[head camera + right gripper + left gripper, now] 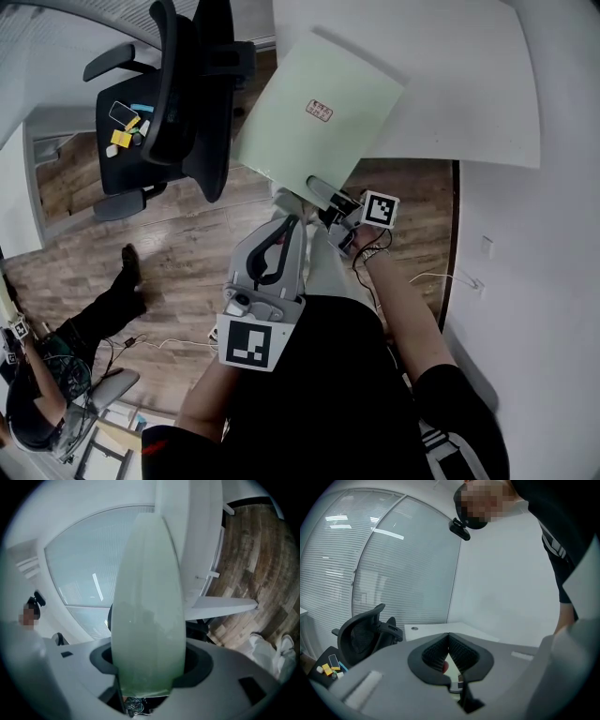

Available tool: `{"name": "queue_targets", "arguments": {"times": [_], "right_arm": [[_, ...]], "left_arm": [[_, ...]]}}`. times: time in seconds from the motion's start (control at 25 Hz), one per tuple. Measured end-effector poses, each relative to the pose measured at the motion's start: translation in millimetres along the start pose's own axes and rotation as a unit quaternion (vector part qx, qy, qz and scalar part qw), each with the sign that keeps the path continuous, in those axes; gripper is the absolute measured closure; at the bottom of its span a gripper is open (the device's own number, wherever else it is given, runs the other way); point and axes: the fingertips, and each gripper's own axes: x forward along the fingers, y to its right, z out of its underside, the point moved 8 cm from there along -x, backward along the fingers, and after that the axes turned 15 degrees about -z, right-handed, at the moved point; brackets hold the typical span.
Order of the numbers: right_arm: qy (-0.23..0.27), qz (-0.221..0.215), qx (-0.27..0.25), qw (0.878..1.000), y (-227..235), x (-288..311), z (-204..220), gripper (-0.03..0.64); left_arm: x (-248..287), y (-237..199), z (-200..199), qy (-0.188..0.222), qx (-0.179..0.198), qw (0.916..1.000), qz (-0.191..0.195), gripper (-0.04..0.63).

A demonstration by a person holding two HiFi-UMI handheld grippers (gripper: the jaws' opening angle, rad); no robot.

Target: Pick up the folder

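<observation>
Head view: the pale green folder (319, 122) lies tilted. Its far right part is over the white counter (450, 84) and its left corner projects past the counter edge above the wood floor. The right claw (323, 192) meets the folder's near edge. The left claw (284, 225) sits nearer the person, apart from the folder. Left gripper view: the left claw (449, 644) has its pads pressed together with nothing between them. Right gripper view: the right claw (147, 663) stands wide, and the folder (147, 597) fills the gap from jaw to jaw, so the claw is pinching the folder. The pad contact is masked by the folder itself, so firmness of grip is probable, not confirmed. For a sound lift, seat the folder deep in the jaws and raise it level. Clear the counter edge before turning, and guide the free far end away from the office chair (178, 94) at far left. Support it with the left claw if it sags.
</observation>
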Motion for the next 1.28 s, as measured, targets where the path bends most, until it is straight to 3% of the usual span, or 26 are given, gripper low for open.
{"name": "queue_targets", "arguments": {"times": [0.64, 1.28], "right_arm": [[0.014, -0.008, -0.034, 0.999, -31, -25, 2, 0.347], [0.049, -0.037, -0.122, 0.991, -146, -48, -10, 0.347]], "left_arm": [[-14, 17, -2, 0.013, 0.008, 0.9998, 0.009, 0.591], [-52, 39, -18, 0.069, 0.007, 0.9976, 0.007, 0.591]]}}
